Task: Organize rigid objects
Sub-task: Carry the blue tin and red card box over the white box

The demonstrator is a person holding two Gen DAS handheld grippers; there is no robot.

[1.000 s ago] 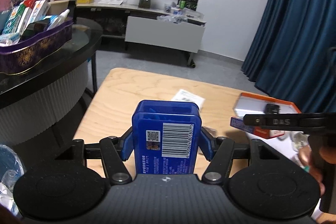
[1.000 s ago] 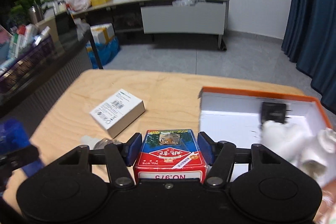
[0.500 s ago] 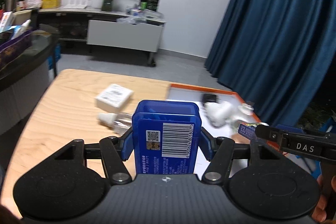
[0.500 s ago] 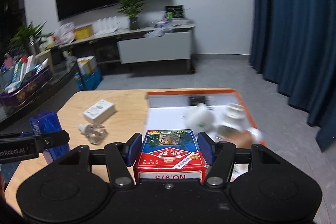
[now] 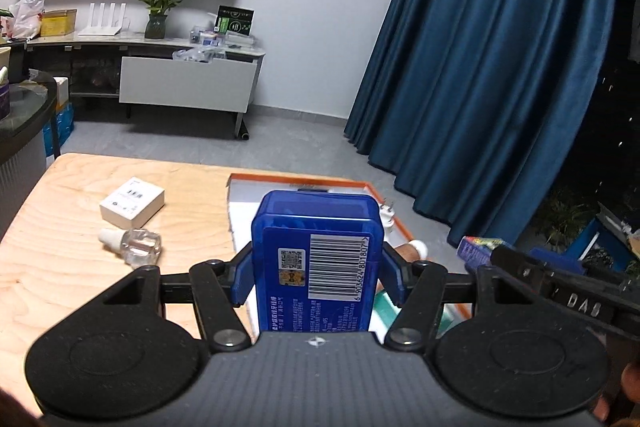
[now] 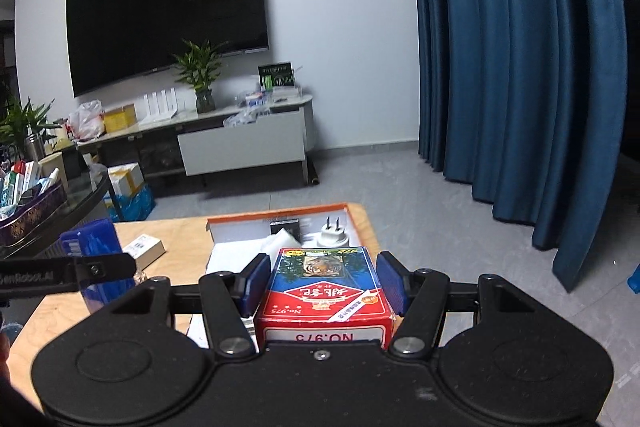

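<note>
orange tray [image 5: 400, 223]: on counter [image 5: 60, 267], holds white plug [image 6: 334, 235] and black adapter [image 6: 285, 227]
left tongs [image 5: 316, 267]: clamped on blue box [image 5: 316, 247], above tray
right tongs [image 6: 320, 279]: clamped on card pack [image 6: 324, 287]
left to do: white box [image 5: 132, 203], clear bottle [image 5: 136, 245] on counter at 9 o'clock of tray

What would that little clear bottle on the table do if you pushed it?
The clear bottle lies on its side on the wooden table, so a push would probably slide or turn it. Its body looks blocky rather than round, so it may not roll far. It looks like glass or hard plastic, so it could crack if it fell off.
</note>
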